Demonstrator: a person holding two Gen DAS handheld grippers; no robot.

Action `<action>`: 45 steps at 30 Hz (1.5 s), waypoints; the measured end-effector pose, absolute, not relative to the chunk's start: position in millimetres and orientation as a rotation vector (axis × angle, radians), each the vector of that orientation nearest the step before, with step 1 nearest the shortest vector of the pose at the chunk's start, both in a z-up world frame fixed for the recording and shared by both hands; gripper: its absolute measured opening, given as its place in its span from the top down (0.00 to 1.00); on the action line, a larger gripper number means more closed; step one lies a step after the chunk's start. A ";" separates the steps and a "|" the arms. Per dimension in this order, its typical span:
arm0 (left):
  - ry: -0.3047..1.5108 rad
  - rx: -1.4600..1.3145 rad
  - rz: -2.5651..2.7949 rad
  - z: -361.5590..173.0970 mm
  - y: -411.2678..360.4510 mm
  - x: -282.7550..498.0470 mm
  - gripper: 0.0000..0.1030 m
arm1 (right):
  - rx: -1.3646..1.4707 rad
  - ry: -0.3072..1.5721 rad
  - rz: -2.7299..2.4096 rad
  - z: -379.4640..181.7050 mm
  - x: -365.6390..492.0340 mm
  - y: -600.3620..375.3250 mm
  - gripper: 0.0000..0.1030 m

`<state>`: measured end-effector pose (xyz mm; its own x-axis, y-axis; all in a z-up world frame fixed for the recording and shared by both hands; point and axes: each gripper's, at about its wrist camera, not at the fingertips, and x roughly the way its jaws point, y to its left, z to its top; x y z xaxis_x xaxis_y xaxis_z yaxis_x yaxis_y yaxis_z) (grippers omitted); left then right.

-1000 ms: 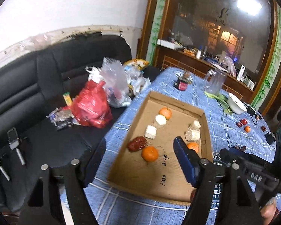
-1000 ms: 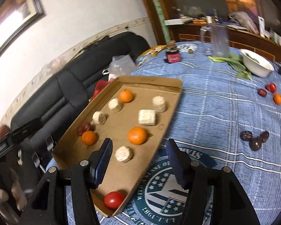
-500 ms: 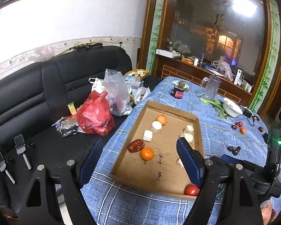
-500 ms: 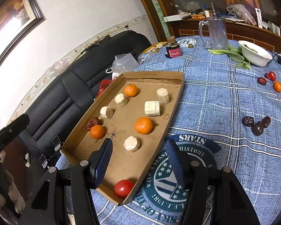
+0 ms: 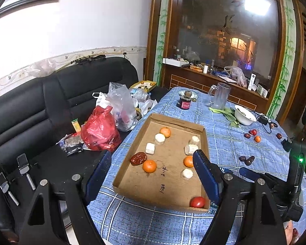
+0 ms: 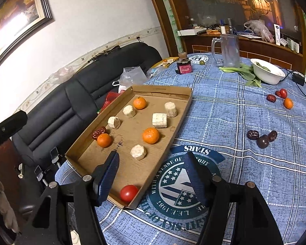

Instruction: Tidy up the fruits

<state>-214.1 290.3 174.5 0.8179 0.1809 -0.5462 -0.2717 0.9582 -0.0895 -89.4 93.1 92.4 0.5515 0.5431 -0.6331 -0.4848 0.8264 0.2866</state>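
A shallow brown cardboard tray (image 6: pixel 181 110) lies on the blue checked cloth of the bench (image 6: pixel 234 122), holding three orange mandarins, five pale cut chunks, a wrinkled red date (image 6: pixel 99 132) and a round red tomato (image 6: pixel 129 192) in its near corner. More fruit sits loose on the cloth well apart from the tray: three dark dates (image 6: pixel 262 137) and a small cluster of red and orange pieces (image 6: pixel 281 98) near the white bowl (image 6: pixel 268 74).

The right gripper (image 6: pixel 151 175) hangs empty above the tray's near edge; its jaws have just been opening, with nothing between them. The left gripper (image 5: pixel 151 177) is wide and empty too.

The tomato looks smooth, thin-skinned and easily bruised, so it wants a light pinch across its widest part. The dates seem light and soft; take them across the short side.
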 end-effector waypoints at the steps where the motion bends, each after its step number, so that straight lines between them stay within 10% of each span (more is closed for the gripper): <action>1: 0.560 -0.166 0.238 174.0 288.0 -214.2 0.20 | 0.082 0.776 0.611 92.2 -90.0 92.5 0.31; 45: 0.737 -0.038 0.165 90.3 218.9 -143.5 0.16 | 0.021 0.819 0.376 61.4 -95.5 35.3 0.26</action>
<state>-143.5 218.9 90.3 0.7278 0.1368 -0.6720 -0.1634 0.9863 0.0239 -95.5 35.3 61.4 0.6208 0.3352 -0.7087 -0.3188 0.9338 0.1623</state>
